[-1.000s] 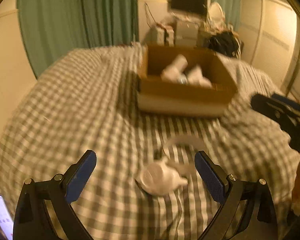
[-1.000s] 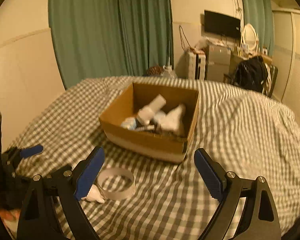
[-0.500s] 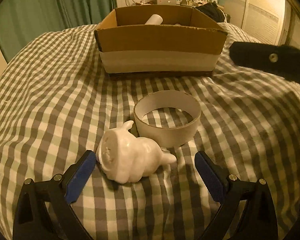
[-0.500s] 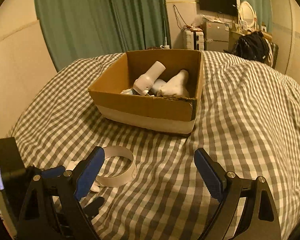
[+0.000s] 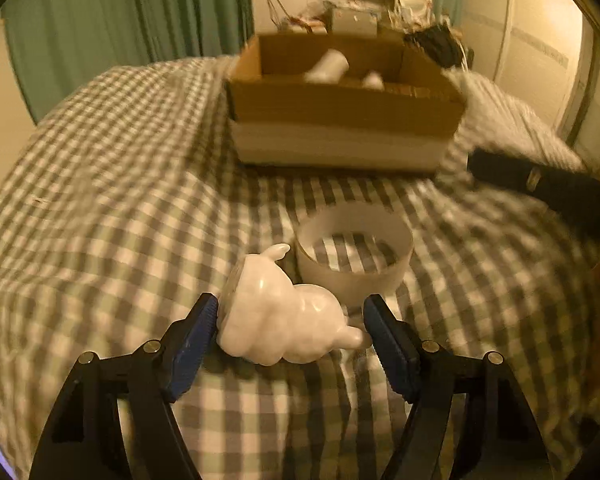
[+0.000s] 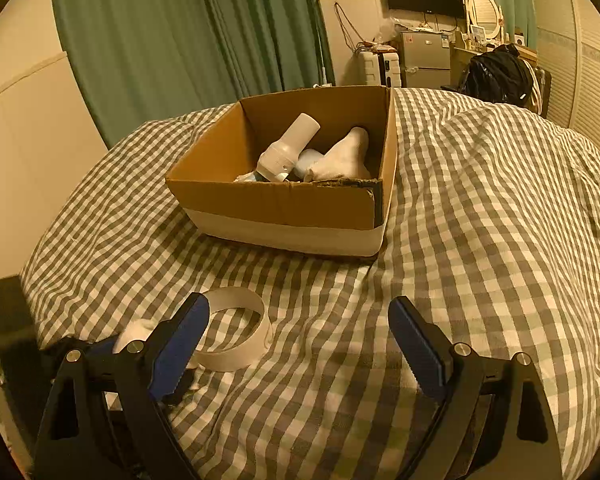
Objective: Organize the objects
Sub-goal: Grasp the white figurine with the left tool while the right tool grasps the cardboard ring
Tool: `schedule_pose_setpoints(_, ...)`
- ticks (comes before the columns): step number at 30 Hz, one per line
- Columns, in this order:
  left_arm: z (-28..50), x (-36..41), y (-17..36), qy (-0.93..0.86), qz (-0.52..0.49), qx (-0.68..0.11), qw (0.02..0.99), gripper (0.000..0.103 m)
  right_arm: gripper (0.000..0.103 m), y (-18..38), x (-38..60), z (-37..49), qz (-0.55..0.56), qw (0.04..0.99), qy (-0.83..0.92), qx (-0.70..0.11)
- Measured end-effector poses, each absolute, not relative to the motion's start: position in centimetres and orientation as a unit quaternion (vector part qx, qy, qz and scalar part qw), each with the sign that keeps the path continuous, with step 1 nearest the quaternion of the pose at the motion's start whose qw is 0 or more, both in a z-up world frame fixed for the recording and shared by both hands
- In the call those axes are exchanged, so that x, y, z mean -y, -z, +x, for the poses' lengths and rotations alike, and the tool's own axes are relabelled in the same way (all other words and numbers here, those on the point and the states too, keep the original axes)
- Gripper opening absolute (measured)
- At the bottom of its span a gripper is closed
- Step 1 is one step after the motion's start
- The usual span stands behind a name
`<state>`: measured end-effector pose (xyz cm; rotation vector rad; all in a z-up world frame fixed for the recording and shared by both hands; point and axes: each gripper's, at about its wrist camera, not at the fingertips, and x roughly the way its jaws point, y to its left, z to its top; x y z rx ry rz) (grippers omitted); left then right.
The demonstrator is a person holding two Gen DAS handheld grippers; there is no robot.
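A white animal figurine (image 5: 286,316) lies on its side on the checked bedspread. My left gripper (image 5: 292,324) is shut on it, both blue pads touching its ends. A white tape ring (image 5: 353,258) stands just behind it and shows in the right wrist view (image 6: 236,334) too. My right gripper (image 6: 300,340) is open and empty above the bedspread, right of the ring. An open cardboard box (image 6: 284,204) further back holds a white bottle (image 6: 288,148) and other white items. The figurine (image 6: 134,334) is mostly hidden in the right wrist view.
The checked bedspread (image 6: 479,240) covers a bed with soft folds on the right. Green curtains (image 6: 188,32) hang behind it. A black bag (image 6: 495,76), a small fridge and a wall screen stand at the far wall. My right gripper's arm (image 5: 547,188) shows at the right.
My left gripper has moved down and forward over the figurine and closed its jaws onto it. My right gripper has moved a little closer to the box, still open.
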<state>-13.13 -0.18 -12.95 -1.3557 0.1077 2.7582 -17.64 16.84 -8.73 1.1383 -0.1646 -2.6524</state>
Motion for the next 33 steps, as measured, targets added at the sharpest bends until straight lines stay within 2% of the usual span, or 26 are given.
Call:
schedule_pose_setpoints(10,-12.6,4.3,8.9,-0.917,-0.398,-0.019,-0.016,0.076,0.091,9.2,-14.7,-18.0,0.401,0.141,0.905,0.021)
schedule_pose_setpoints(20,-12.6,7.2,8.8,-0.915,-0.403,-0.011,-0.028,0.076,0.091,12.9,-8.9,-20.2,0.478,0.217,0.850,-0.042)
schedule_pose_setpoints(29,-12.4,7.6,9.0,-0.913,-0.406,-0.013,-0.031,0.076,0.091,15.2,-7.7,-21.5,0.513,0.212,0.830,-0.057)
schedule_pose_setpoints(30,-12.4,7.6,9.0,-0.913,-0.407,-0.012,-0.031,0.076,0.089,15.3,-7.5,-21.5,0.513,0.211,0.830,-0.061)
schedule_pose_setpoints(31,-12.4,7.7,9.0,-0.913,-0.407,-0.012,-0.031,0.076,0.083,15.2,-7.5,-21.6,0.514,0.210,0.829,-0.063)
schedule_pose_setpoints(33,-12.4,7.6,9.0,-0.913,-0.407,-0.013,-0.032,0.076,0.082,15.4,-7.4,-21.5,0.515,0.212,0.828,-0.065)
